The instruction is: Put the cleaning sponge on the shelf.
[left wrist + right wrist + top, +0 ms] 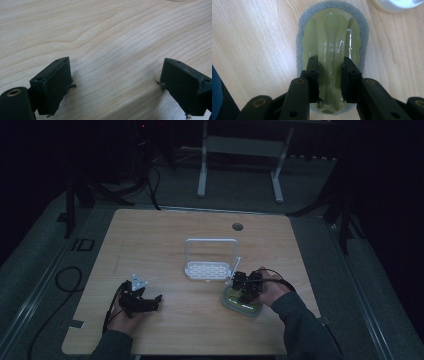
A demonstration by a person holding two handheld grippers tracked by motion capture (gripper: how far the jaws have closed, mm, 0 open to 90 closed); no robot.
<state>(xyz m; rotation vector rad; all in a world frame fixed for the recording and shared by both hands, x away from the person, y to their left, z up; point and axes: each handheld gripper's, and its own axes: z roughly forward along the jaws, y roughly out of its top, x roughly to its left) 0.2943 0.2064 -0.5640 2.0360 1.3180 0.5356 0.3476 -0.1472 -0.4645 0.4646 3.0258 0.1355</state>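
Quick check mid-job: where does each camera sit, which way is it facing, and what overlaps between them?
High view: above the person's side, looking forward and down on the wooden table; forearms, left tool, right tool, white wire rack.
Left gripper view: on the left tool, open over bare wood.
Right gripper view: on the right tool, shut on the yellow-green handled grey scrubbing pad.
Shared: the pad.

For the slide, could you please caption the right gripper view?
Right gripper shut on the raised handle of a yellow-green scrubbing pad lying on the wooden table.
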